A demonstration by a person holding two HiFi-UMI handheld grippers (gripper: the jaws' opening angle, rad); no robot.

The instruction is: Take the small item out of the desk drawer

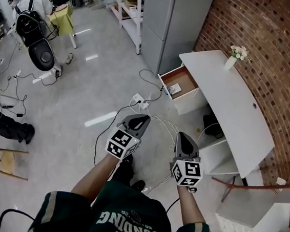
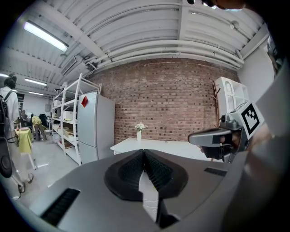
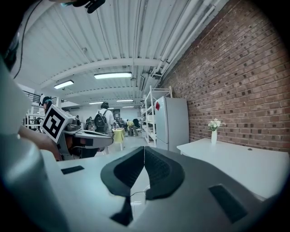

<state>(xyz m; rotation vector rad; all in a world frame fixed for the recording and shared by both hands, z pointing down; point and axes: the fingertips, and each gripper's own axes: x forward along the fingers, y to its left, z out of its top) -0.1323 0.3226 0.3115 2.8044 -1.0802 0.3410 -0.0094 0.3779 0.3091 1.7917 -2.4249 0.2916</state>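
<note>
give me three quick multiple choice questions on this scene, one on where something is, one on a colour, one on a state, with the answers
1. Where does the flower vase stand?
A. on the far end of the desk
B. on the floor
C. on a stool

2. What colour is the desk top?
A. black
B. white
C. green

3. How is the drawer of the desk?
A. pushed shut
B. lifted out onto the floor
C. pulled open

Answers:
1 A, the flower vase sits on the desk's end next to the brick wall.
2 B, the top is plain white in the head view.
3 C, the drawer juts out from the desk with a small item showing inside.
</note>
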